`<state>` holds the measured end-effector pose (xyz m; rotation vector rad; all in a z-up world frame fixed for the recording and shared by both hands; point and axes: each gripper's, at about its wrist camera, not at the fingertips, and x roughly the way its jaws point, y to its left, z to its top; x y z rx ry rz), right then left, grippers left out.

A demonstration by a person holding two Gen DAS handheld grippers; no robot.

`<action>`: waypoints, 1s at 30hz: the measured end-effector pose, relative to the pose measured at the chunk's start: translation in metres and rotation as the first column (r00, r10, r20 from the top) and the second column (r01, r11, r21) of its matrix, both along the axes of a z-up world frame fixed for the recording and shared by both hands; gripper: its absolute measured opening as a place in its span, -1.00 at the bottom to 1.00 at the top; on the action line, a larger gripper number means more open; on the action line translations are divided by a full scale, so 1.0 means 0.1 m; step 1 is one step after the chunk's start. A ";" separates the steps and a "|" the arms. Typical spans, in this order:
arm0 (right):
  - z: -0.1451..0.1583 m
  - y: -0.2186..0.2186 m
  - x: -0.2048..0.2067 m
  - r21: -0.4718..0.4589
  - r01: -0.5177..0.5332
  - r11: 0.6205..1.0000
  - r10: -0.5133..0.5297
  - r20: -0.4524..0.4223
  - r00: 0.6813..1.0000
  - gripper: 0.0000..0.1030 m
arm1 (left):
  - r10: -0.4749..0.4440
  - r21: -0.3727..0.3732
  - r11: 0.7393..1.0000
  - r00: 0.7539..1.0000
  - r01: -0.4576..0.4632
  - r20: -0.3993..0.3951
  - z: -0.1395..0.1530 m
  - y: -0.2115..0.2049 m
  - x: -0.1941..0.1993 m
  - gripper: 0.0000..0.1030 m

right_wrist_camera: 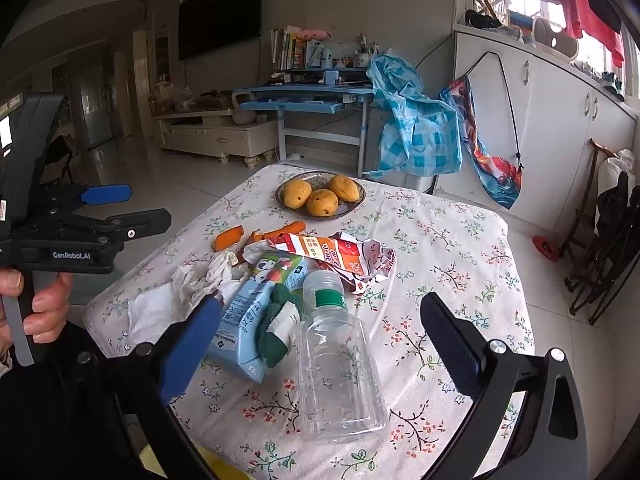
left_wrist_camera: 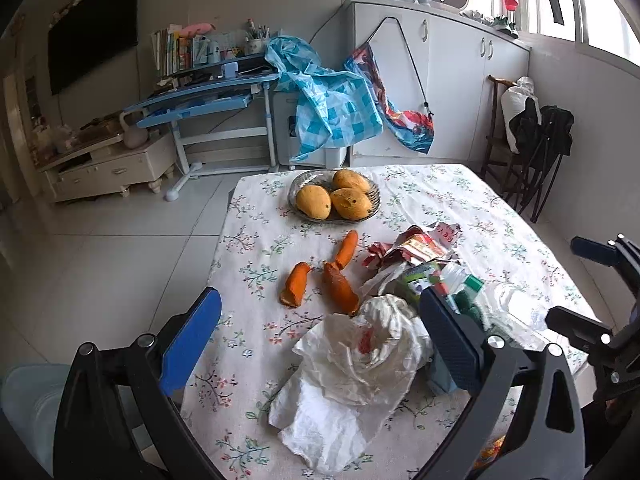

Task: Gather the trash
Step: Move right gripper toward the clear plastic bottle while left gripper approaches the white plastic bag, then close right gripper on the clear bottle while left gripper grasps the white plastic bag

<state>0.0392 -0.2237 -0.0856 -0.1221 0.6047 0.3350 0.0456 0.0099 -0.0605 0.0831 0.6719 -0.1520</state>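
A table (right_wrist_camera: 460, 240) draped in a floral cloth is being shown, with trash being gathered near its front edge. A crumpled white tissue (left_wrist_camera: 352, 364) is being framed between the wide-open fingers of the left tool (left_wrist_camera: 320, 344), untouched. An empty clear plastic bottle (right_wrist_camera: 340, 360) is lying beneath the right tool (right_wrist_camera: 320, 344), also held open. Just beside it, a blue carton (right_wrist_camera: 244, 320), a red wrapper (right_wrist_camera: 340, 256) and orange peels (left_wrist_camera: 340, 276) are being seen.
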 end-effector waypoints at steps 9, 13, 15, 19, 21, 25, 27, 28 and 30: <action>-0.20 -0.03 0.11 -0.044 0.020 0.999 -0.025 -0.118 0.993 0.86 | 0.107 -0.067 0.991 0.991 -0.113 -0.085 -0.08 0.39 0.18 0.86; -0.26 -0.03 0.13 -0.046 0.013 0.999 -0.020 -0.155 0.988 0.86 | 0.011 -0.011 1.000 0.994 -0.013 -0.112 -0.20 0.13 0.18 0.86; -0.30 -0.03 0.14 -0.050 0.010 0.999 -0.018 -0.171 0.985 0.86 | -0.030 0.007 1.000 0.991 0.031 -0.127 -0.26 0.01 0.17 0.86; -0.35 -0.05 0.16 -0.049 0.012 0.999 -0.021 -0.196 0.980 0.86 | -0.092 0.015 0.995 0.983 0.096 -0.157 -0.36 -0.17 0.17 0.86; -0.38 -0.07 0.18 -0.040 0.015 0.999 -0.023 -0.217 0.976 0.86 | -0.109 0.024 0.993 0.979 0.114 -0.171 -0.41 -0.24 0.19 0.86; -0.42 -0.09 0.22 -0.021 0.016 1.000 -0.020 -0.241 0.970 0.84 | -0.142 0.045 0.987 0.968 0.155 -0.209 -0.54 -0.37 0.24 0.59; -0.44 -0.10 0.24 -0.015 0.014 1.000 -0.017 -0.252 0.967 0.80 | -0.154 0.063 0.983 0.958 0.173 -0.240 -0.63 -0.43 0.27 0.36; -0.45 -0.10 0.24 -0.013 0.012 1.000 -0.015 -0.257 0.966 0.75 | -0.159 0.070 0.981 0.952 0.183 -0.262 -0.68 -0.46 0.29 0.23; -0.48 -0.11 0.26 -0.007 0.010 1.000 -0.012 -0.274 0.962 0.67 | -0.173 0.069 0.977 0.944 0.199 -0.282 -0.73 -0.48 0.29 -0.01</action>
